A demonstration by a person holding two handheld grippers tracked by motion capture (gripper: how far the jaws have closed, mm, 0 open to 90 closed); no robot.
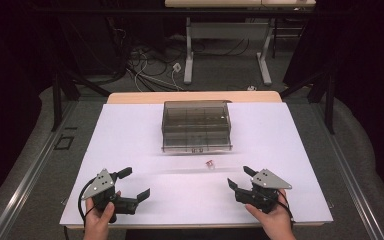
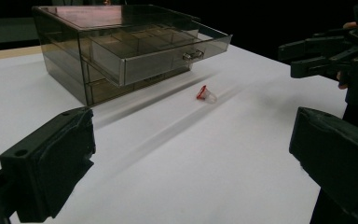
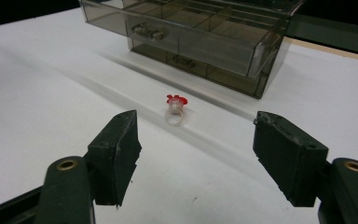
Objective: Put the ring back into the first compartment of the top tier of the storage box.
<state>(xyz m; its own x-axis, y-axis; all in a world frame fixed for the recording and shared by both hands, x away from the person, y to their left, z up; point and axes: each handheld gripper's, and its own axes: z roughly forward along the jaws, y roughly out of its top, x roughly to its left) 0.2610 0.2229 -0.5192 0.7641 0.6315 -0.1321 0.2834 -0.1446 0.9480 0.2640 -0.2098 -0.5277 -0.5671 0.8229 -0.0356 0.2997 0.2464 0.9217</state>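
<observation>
Nearby, clear plastic ring, red-topped.

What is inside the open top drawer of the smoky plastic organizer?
The open top drawer of the organizer shows dividers forming several compartments, and those in sight look empty. Its rear part sits under the tinted top, so what lies there cannot be made out.
</observation>
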